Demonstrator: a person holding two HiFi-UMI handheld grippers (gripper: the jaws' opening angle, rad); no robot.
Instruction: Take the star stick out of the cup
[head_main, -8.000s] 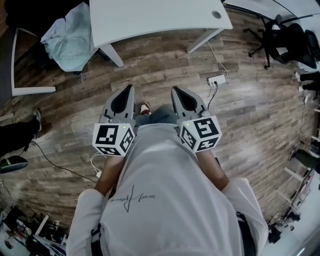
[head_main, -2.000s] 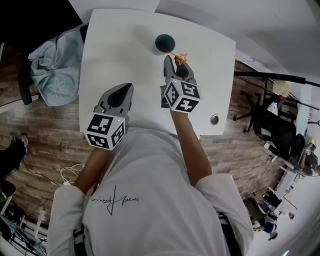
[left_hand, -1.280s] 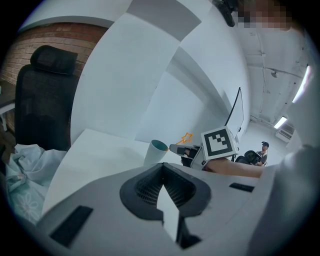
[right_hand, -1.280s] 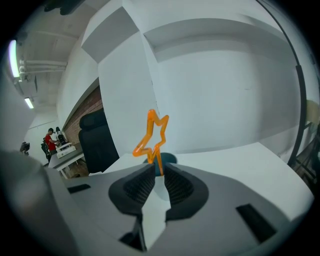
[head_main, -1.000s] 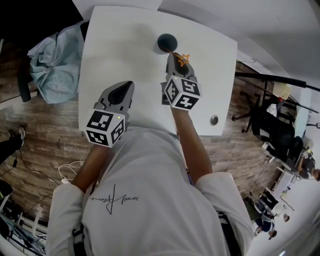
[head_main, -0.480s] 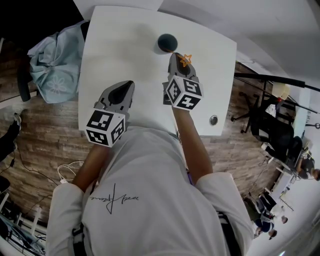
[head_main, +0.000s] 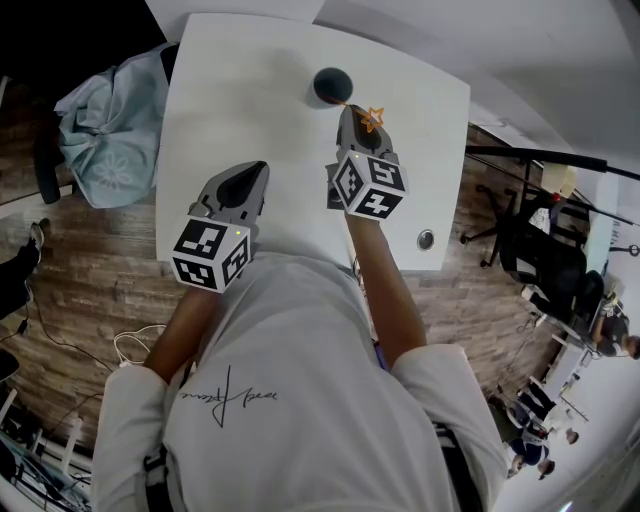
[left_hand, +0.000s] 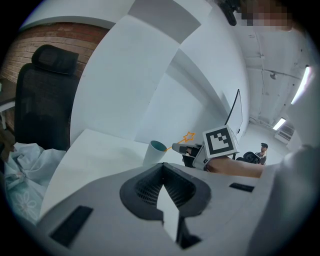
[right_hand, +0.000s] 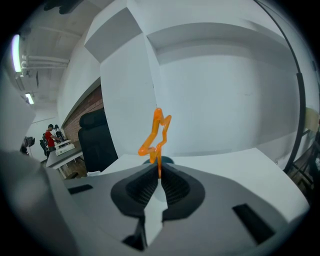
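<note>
1. Orange star stick (right_hand: 156, 131): a thin shaft with an open star outline at the top. Its lower end appears to sit inside the dark-rimmed cup (head_main: 331, 84), so it is not out yet.
2. Its long axis is tilted. It leans out over the cup's rim, star end up and away from the cup, towards the right gripper (right_hand: 159, 175).
3. That gripper is just beside the cup. Its fingers have just been closing and now clamp the shaft just under the star.
4. The left gripper (left_hand: 162, 167) hovers over the white counter (head_main: 240, 90), well apart from the cup on the person's side. Its fingers are together, with nothing between them.
5. The stick looks very light and probably bends a little. A shaft this thin could swivel or slip in the grip, so just below the star seems the best place to hold it.
6. Drawing it out along its own lean should keep it from dragging the cup, which also looks light enough to tip.
</note>
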